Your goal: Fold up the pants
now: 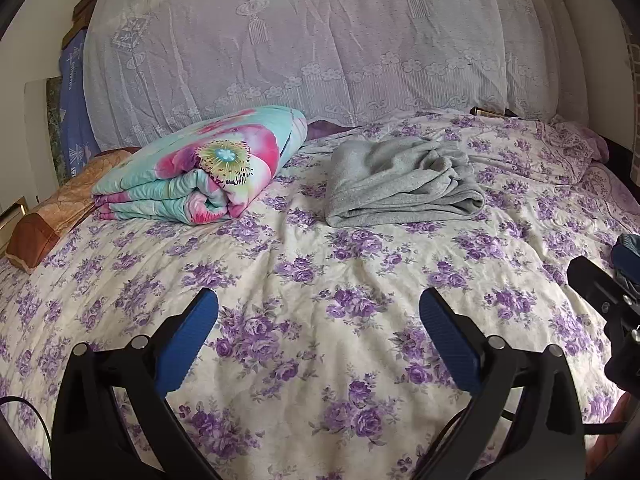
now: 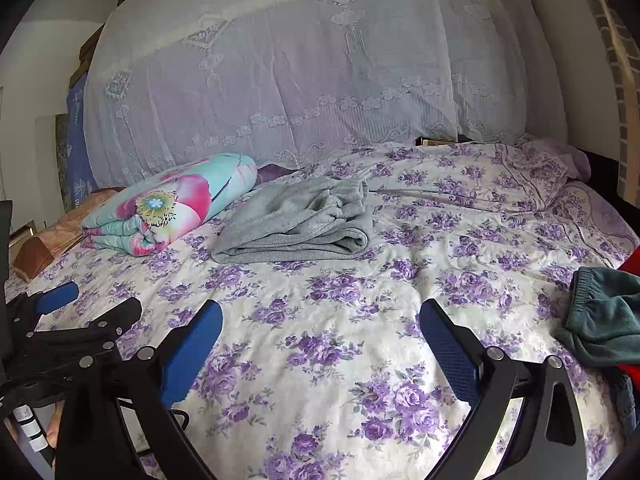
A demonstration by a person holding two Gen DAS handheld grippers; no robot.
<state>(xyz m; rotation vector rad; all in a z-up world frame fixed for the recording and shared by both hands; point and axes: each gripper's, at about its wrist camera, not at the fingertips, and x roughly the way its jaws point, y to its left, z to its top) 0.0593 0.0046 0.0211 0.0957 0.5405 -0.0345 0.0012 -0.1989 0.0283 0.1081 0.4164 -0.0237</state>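
Observation:
A grey pair of pants [image 1: 400,184] [image 2: 296,224] lies folded in a loose bundle on the purple-flowered bed sheet [image 1: 320,360] [image 2: 340,360], well beyond both grippers. My left gripper [image 1: 319,300] is open above bare sheet with nothing between its blue pads. My right gripper [image 2: 320,308] is open too, also over bare sheet and holding nothing. A dark green garment [image 2: 604,316] with an elastic band lies at the bed's right edge, to the right of the right gripper. The left gripper's fingers [image 2: 60,296] show at the right wrist view's left side.
A folded floral quilt [image 1: 200,176] [image 2: 172,204] sits left of the grey pants, with a brown pillow [image 1: 52,216] beyond it at the left edge. A white lace net [image 1: 320,40] hangs behind the bed. Something red [image 2: 628,264] lies by the green garment.

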